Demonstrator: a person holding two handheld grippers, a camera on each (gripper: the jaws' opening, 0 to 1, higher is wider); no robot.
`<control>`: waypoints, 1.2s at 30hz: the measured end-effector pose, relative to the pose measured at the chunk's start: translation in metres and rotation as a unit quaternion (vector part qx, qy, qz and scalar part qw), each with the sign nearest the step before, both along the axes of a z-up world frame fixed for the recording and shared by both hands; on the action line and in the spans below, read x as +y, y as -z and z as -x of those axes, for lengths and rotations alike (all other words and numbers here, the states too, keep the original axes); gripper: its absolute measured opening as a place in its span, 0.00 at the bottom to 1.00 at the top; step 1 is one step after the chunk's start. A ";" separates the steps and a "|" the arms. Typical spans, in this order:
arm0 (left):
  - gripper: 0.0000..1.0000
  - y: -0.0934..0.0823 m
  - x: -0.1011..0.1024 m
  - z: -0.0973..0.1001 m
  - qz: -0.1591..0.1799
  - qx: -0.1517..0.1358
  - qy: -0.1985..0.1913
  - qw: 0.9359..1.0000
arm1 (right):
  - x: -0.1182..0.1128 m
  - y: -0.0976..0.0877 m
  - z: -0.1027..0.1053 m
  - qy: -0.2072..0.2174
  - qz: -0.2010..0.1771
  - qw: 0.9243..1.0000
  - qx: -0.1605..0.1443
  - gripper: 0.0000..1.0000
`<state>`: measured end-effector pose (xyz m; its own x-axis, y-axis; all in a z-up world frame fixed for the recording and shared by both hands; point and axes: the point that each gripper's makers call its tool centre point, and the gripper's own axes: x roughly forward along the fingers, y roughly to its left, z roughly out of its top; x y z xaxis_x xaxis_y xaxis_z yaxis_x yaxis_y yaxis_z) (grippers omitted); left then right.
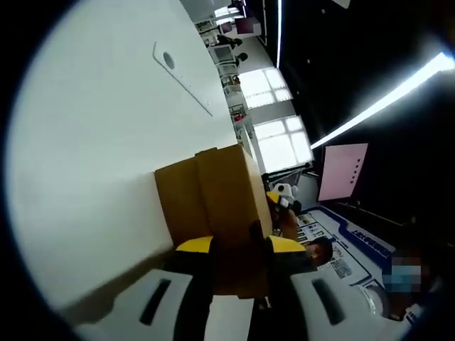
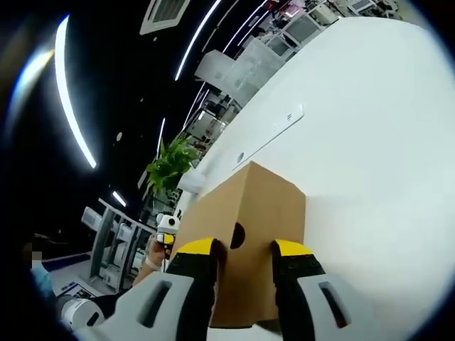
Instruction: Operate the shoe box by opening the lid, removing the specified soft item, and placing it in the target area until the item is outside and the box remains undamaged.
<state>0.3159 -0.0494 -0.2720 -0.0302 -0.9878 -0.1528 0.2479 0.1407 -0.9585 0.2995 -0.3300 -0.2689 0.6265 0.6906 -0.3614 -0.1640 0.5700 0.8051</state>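
Shoe box, both ends pinched

L gripper (image 1: 238, 249): my jaws sit narrow, clamped on the box end. R gripper (image 2: 245, 252): same, jaws closed on the far end w/ round hole between. Shoe box (image 1: 213, 195), brown cardboard, lid closed, lies on white table (image 1: 92, 142). Beyond: potted plant (image 2: 169, 165), windows (image 1: 274, 114), ceiling lights (image 1: 384, 99).

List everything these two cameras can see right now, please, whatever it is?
Cardboard shoe box: one, brown, lid on, standing on the white table, between both grippers' jaws; finger hole in one end.
Table: one, white, under the box.
Potted plant: one, green, beyond the table's far edge.
Ceiling strip lights: several, white, overhead.
Windows: a few, bright, far behind.
Left gripper: yellow-tipped jaws astride the box.
Right gripper: yellow-tipped jaws astride the box end.
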 end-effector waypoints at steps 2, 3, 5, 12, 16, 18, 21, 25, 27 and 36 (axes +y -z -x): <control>0.28 0.000 0.000 -0.001 -0.002 -0.001 0.003 1.000 | -0.003 0.000 -0.001 0.002 0.001 1.000 -0.001 0.30; 0.28 0.000 0.000 -0.002 -0.003 -0.001 0.002 1.000 | -0.003 0.000 -0.001 0.001 0.000 1.000 0.000 0.30; 0.28 0.000 0.000 -0.006 -0.003 0.000 -0.004 1.000 | -0.001 0.000 0.001 0.000 0.001 1.000 0.000 0.30; 0.28 0.000 -0.001 -0.004 0.006 0.004 -0.011 1.000 | -0.008 0.000 -0.001 0.000 0.001 1.000 0.000 0.31; 0.28 0.001 -0.002 -0.004 0.006 0.004 -0.013 1.000 | -0.008 0.000 -0.002 0.000 -0.001 1.000 0.000 0.31; 0.28 0.001 -0.002 -0.004 0.006 0.004 -0.014 1.000 | -0.005 0.001 0.000 0.000 0.000 1.000 -0.001 0.31; 0.28 0.000 -0.002 -0.003 0.006 0.002 -0.015 1.000 | -0.005 0.001 0.000 0.000 -0.001 1.000 -0.001 0.31; 0.28 0.000 -0.003 -0.001 0.000 -0.006 -0.016 1.000 | -0.006 0.001 -0.001 -0.002 -0.004 1.000 -0.002 0.31; 0.28 0.000 -0.004 -0.001 -0.001 -0.003 -0.016 1.000 | -0.008 0.001 -0.002 -0.003 -0.004 1.000 -0.002 0.31; 0.29 -0.002 -0.005 0.003 -0.007 -0.008 -0.015 1.000 | -0.001 0.000 0.002 -0.007 -0.007 1.000 -0.004 0.31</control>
